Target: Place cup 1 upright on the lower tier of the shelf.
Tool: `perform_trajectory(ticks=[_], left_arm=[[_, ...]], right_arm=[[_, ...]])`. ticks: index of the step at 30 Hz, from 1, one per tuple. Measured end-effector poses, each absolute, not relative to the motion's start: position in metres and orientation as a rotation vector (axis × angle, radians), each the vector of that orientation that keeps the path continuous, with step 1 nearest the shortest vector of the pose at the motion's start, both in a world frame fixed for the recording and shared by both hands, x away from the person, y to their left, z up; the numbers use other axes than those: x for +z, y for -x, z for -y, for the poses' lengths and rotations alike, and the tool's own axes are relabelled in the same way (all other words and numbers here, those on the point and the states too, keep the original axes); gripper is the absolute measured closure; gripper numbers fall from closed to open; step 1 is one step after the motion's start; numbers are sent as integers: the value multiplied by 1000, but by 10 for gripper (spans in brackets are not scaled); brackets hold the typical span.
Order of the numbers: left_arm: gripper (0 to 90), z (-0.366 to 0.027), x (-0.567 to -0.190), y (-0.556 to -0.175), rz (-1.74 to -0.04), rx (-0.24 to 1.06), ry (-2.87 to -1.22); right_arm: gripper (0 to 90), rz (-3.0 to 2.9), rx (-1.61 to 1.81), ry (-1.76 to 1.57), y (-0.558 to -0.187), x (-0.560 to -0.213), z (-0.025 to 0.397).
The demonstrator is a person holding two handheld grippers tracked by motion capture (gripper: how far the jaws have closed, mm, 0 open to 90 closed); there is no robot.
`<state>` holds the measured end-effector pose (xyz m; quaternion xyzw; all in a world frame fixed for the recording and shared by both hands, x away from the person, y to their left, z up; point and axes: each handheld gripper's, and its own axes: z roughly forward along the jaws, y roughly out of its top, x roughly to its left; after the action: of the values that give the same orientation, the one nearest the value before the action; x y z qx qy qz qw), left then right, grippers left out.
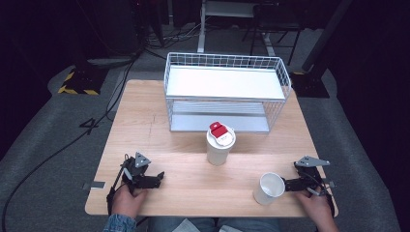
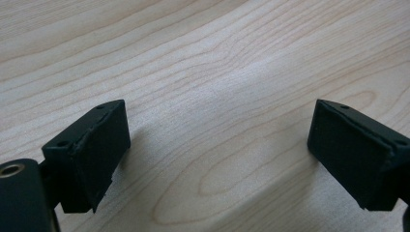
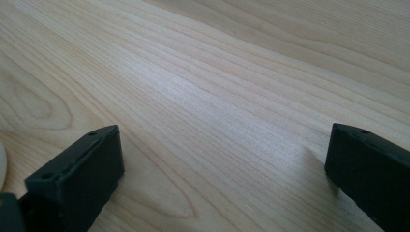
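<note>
While both grippers rest low on the wooden table (image 1: 159,130), the high view sets out the work: an empty white paper cup (image 1: 269,188) stands at about five o'clock from the table's centre, just beside the right gripper (image 1: 288,184), and a second white cup (image 1: 220,145), capped with a red-and-white packet (image 1: 220,131), stands near the centre, at roughly eleven o'clock from the empty one. A white wire shelf rack (image 1: 226,92) sits at twelve o'clock along the far edge, and the left gripper (image 1: 159,178) lies at seven o'clock, well apart from both cups. The likely step is taking the empty cup with the right gripper, so it should slide toward nine o'clock with its jaws straddling the cup wall below the rim and close gently, since thin paper will dent or tip. In the left gripper view, the left gripper (image 2: 218,154) has its jaws spread wide over bare wood, holding nothing; it could steady the capped cup if needed. In the right gripper view, the right gripper (image 3: 225,176) is likewise spread wide and empty, and a pale curved sliver at the picture's left edge may be the empty cup's base, though I cannot tell for sure.
</note>
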<state>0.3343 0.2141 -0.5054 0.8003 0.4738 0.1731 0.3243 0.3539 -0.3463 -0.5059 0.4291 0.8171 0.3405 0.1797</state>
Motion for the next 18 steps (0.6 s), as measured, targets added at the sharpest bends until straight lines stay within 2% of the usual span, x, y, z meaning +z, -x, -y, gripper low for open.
perform_trajectory(ticks=[18], left_arm=[[86, -209, -505, -338, -1284, 470, -2077]], right_arm=[[26, -2343, 982, -1162, -356, -506, 352]])
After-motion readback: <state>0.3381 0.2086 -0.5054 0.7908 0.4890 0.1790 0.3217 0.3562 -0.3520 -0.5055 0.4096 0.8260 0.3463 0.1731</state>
